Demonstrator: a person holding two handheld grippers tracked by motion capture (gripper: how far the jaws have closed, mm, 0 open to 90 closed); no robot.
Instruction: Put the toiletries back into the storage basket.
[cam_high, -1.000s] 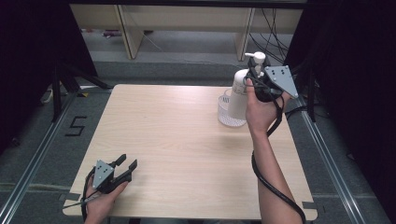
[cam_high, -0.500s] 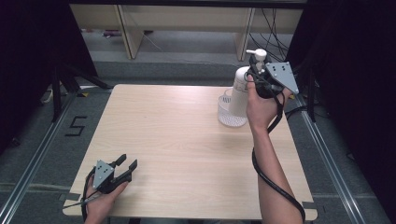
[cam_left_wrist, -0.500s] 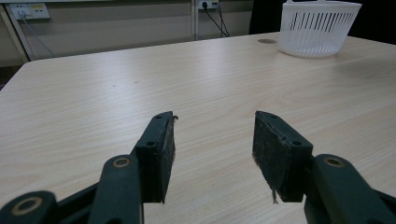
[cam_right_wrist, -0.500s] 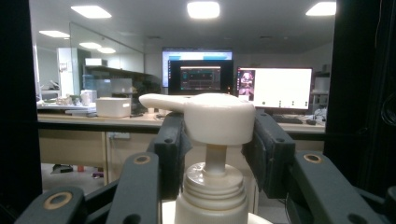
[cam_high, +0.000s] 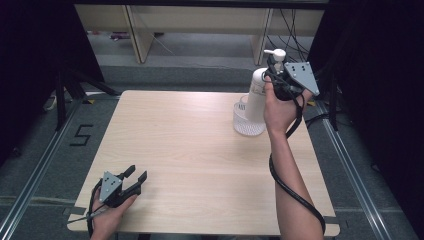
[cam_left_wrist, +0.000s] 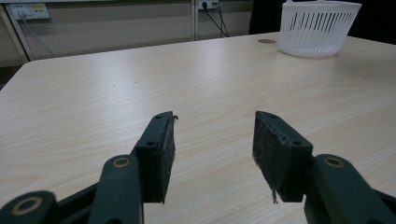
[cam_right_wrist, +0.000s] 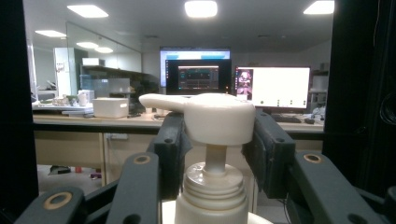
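The right gripper (cam_right_wrist: 215, 140) clamped the white plastic pump bottle (cam_high: 258, 95) by its pump head, above the white slotted plastic basket (cam_high: 241, 123); the left gripper (cam_left_wrist: 212, 140) stood empty, jaws moderately apart, over the pale wooden table (cam_high: 190, 150).

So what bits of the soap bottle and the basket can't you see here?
- High view: the pump bottle hides part of the white basket; the right gripper and hand cover the bottle's neck.
- Right gripper view: bottle body cut off by the bottom edge.
- Left gripper view: basket top cut off by the upper edge.
- Bottle label: too small to read.
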